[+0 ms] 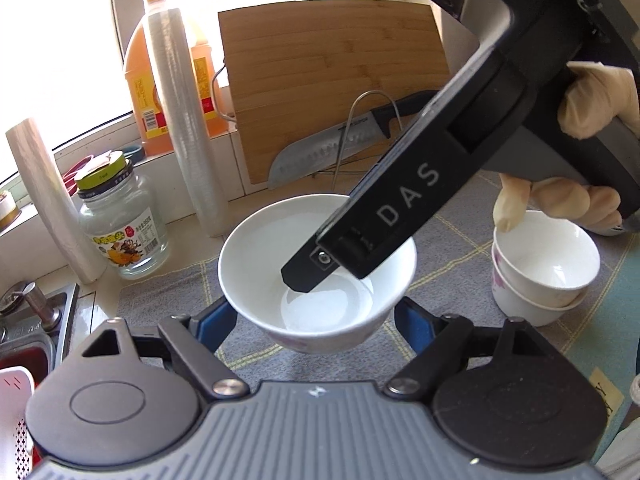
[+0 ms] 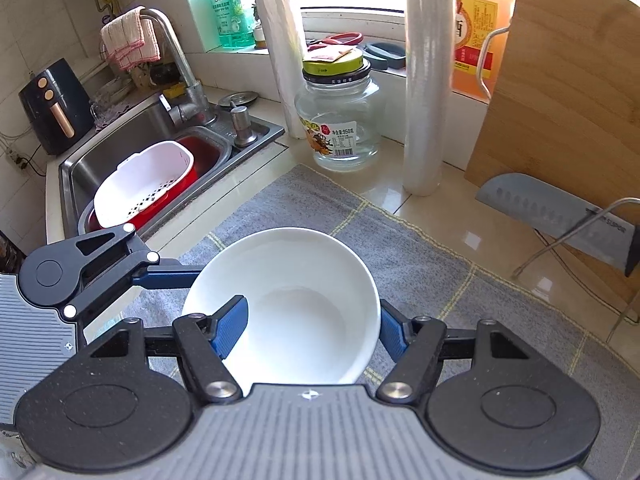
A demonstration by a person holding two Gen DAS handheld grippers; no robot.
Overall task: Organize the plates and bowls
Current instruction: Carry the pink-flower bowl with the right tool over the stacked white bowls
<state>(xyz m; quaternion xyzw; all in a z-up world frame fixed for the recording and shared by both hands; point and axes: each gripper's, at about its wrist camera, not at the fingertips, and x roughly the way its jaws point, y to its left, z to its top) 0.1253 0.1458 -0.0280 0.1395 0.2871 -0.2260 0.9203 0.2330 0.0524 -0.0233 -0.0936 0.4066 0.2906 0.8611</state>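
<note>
The right hand-held gripper [image 2: 314, 330] grips a white bowl [image 2: 288, 304] by its rim: one blue finger [image 2: 232, 326] lies inside the bowl, the other against its outer wall. The left hand-held gripper [image 1: 316, 320] brackets the same bowl [image 1: 316, 264] from the outside, its blue fingers [image 1: 218, 320] close to the lower wall on either side; contact cannot be confirmed. The bowl is above a grey checked mat [image 2: 420, 248] that covers the near part of the bench [image 2: 400, 188].

To the right, two stacked white bowls [image 1: 544, 268] stand on the mat, below a gloved hand [image 1: 560, 200] that holds the right device.

At the far edge of the bench stand a glass jar [image 2: 340, 120] with a yellow-green lid, two rolls of cling film [image 2: 424, 80] and a bamboo board [image 2: 560, 100] leaning on the wall, with a cleaver [image 2: 560, 216] propped on a wire rack in front of it. An orange oil bottle [image 1: 140, 76] stands on the window sill.

Left of the bench is a steel sink [image 2: 120, 152] with a tap, holding a white basket [image 2: 144, 184] in a red basin. An air fryer [image 2: 54, 104] stands far left.
</note>
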